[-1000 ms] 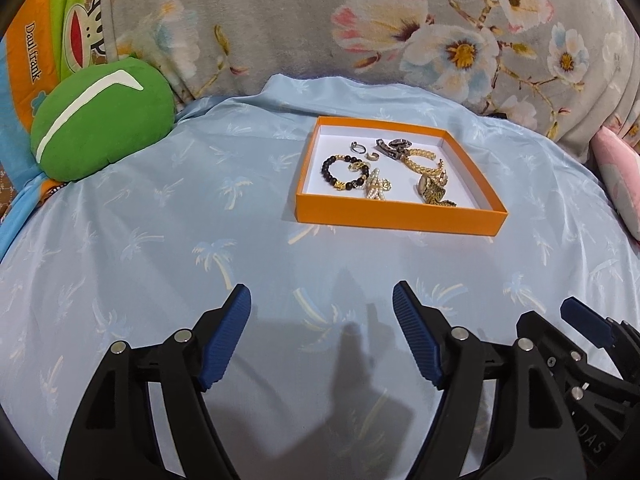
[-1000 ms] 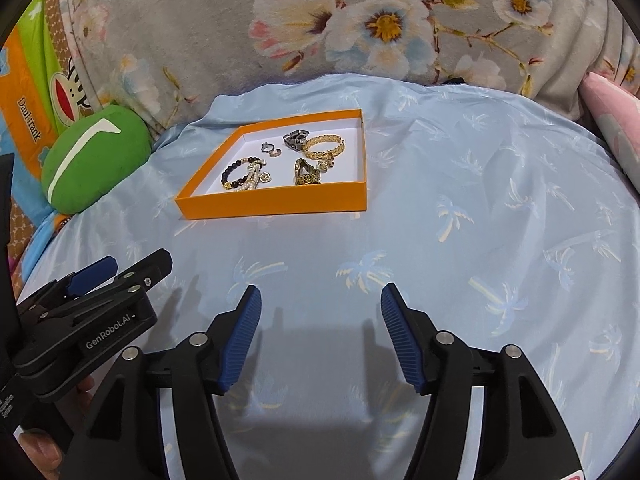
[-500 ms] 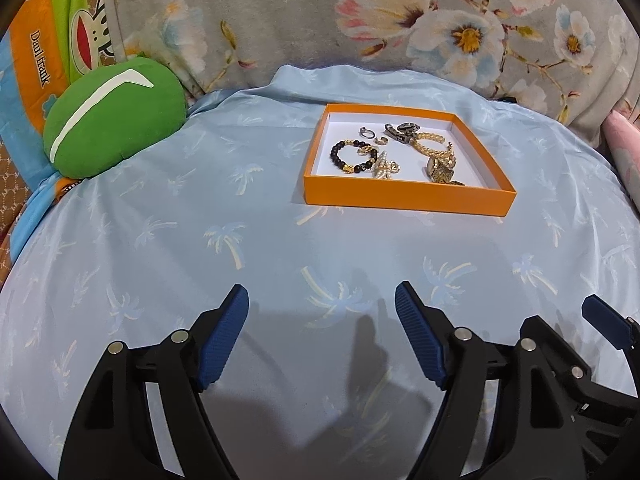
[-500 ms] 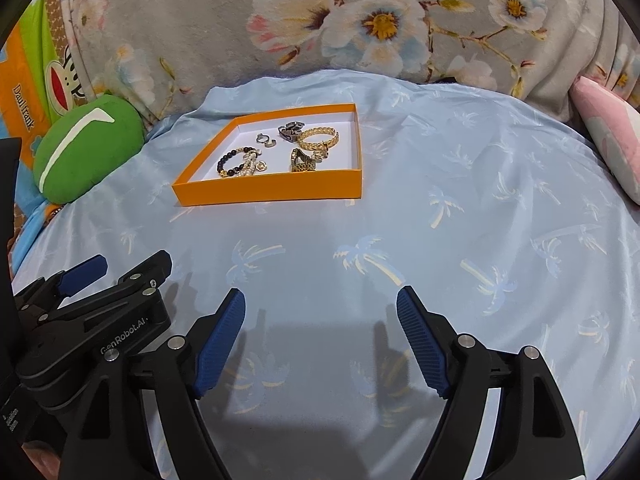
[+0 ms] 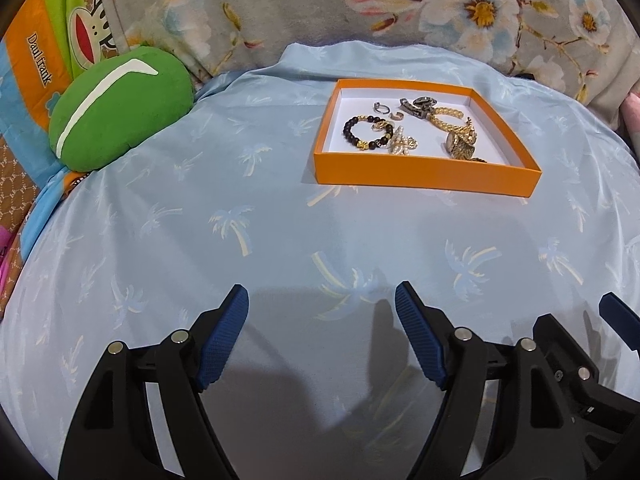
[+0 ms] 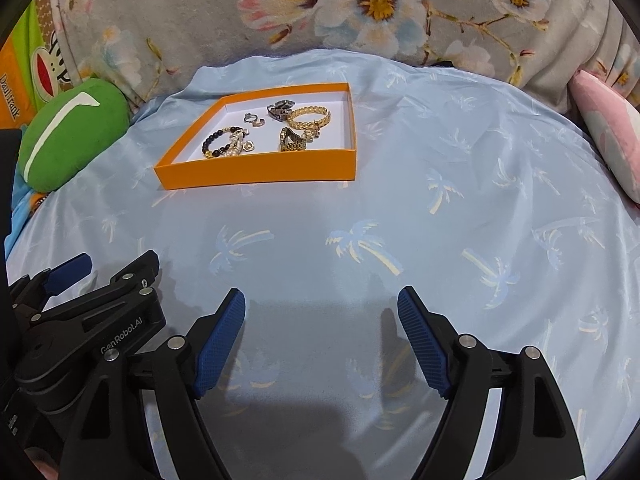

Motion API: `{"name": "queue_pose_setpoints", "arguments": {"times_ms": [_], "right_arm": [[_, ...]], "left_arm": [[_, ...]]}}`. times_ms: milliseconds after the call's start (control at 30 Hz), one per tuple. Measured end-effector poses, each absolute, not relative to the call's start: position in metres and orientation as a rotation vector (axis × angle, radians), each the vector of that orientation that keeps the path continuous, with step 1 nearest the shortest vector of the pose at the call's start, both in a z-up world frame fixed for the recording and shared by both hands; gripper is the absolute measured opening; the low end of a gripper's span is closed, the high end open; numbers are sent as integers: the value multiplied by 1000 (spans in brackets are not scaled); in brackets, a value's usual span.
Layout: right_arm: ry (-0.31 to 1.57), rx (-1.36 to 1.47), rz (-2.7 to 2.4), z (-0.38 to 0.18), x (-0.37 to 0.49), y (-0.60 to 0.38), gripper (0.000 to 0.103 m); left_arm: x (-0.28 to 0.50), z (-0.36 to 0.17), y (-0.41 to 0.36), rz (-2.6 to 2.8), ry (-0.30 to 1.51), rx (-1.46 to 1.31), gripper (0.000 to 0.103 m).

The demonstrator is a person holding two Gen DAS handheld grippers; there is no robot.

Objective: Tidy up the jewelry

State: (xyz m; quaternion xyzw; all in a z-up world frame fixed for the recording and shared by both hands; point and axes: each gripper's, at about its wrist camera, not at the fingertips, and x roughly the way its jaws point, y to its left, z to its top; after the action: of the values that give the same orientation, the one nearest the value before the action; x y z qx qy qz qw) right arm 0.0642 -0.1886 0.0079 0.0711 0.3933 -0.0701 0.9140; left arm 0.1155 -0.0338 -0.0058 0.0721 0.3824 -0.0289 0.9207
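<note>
An orange tray [image 5: 424, 178] with a white floor lies on the light blue palm-print sheet; it also shows in the right wrist view [image 6: 260, 170]. In it lie a dark bead bracelet [image 5: 366, 132], a pearl piece [image 5: 402, 143], small rings [image 5: 382, 108], a gold chain bracelet [image 6: 308, 117] and a gold watch [image 5: 460, 145]. My left gripper [image 5: 320, 304] is open and empty, well short of the tray. My right gripper [image 6: 320, 306] is open and empty, also short of it. The left gripper's body [image 6: 92, 316] shows beside the right one.
A green round cushion [image 5: 116, 108] lies at the left by a colourful cartoon pillow [image 5: 44, 48]. A grey floral quilt [image 5: 400, 4] runs along the back. A pink pillow [image 6: 608, 128] is at the right edge. The sheet [image 5: 280, 232] stretches between grippers and tray.
Both grippers have drawn back and risen a little, so the tray looks smaller and farther. The right gripper's jaws have spread wider. The jewelry has not moved.
</note>
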Motion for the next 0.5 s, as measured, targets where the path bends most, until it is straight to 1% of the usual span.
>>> {"name": "queue_pose_setpoints", "arguments": {"times_ms": [200, 300, 500], "right_arm": [[810, 151, -137, 8, 65, -189, 78], [811, 152, -136, 8, 65, -189, 78], [810, 151, -137, 8, 65, -189, 79]], "left_arm": [[115, -5, -33, -57, 784, 141, 74], [115, -5, -32, -43, 785, 141, 78], [115, -5, -31, -44, 784, 137, 78]]}}
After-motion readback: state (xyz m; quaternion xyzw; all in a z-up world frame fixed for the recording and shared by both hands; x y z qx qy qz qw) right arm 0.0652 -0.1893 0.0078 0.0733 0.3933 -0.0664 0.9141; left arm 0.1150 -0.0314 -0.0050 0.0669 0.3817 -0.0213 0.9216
